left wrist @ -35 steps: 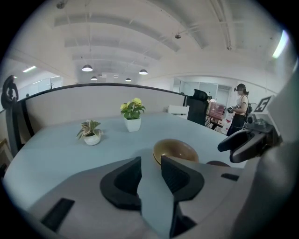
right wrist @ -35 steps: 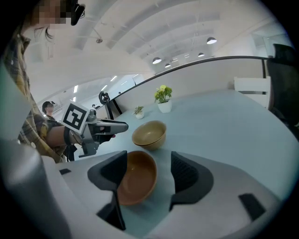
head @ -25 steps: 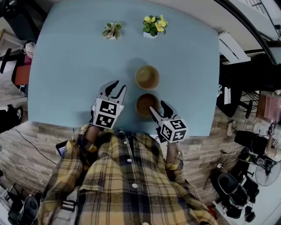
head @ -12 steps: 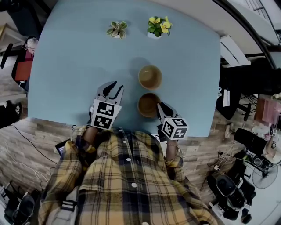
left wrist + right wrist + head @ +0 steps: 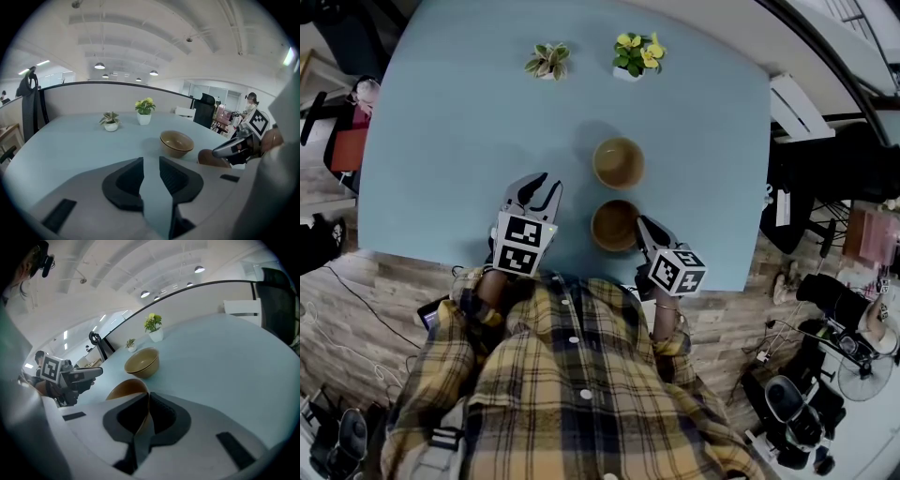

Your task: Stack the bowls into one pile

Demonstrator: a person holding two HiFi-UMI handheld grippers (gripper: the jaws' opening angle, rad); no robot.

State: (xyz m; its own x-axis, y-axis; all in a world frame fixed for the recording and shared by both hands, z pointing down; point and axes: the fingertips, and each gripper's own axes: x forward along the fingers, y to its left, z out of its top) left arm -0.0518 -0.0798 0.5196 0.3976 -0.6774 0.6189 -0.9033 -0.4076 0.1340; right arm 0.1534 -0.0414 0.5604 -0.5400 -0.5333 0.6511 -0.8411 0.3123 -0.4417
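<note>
Two brown bowls stand on the light blue table (image 5: 450, 141). The far bowl (image 5: 618, 162) (image 5: 176, 143) (image 5: 142, 362) stands upright and by itself. The near bowl (image 5: 615, 225) (image 5: 211, 158) (image 5: 123, 390) sits close to the table's front edge. My right gripper (image 5: 642, 228) (image 5: 148, 401) has just been closing and is now shut on that bowl's right rim, which shows pinched between the pads. My left gripper (image 5: 542, 185) (image 5: 151, 164) hovers over bare table to the left of the near bowl, open, with nothing between its jaws.
Two small potted plants stand at the table's far side, a leafy one (image 5: 546, 62) and a yellow-flowered one (image 5: 633, 54). The table's front edge (image 5: 581, 274) runs just behind both grippers. Office clutter and chairs lie beyond the right edge.
The right gripper's jaws, open around the near bowl's rim a second ago, have shut on it and the gripper has rolled slightly. The left gripper has hardly moved.
</note>
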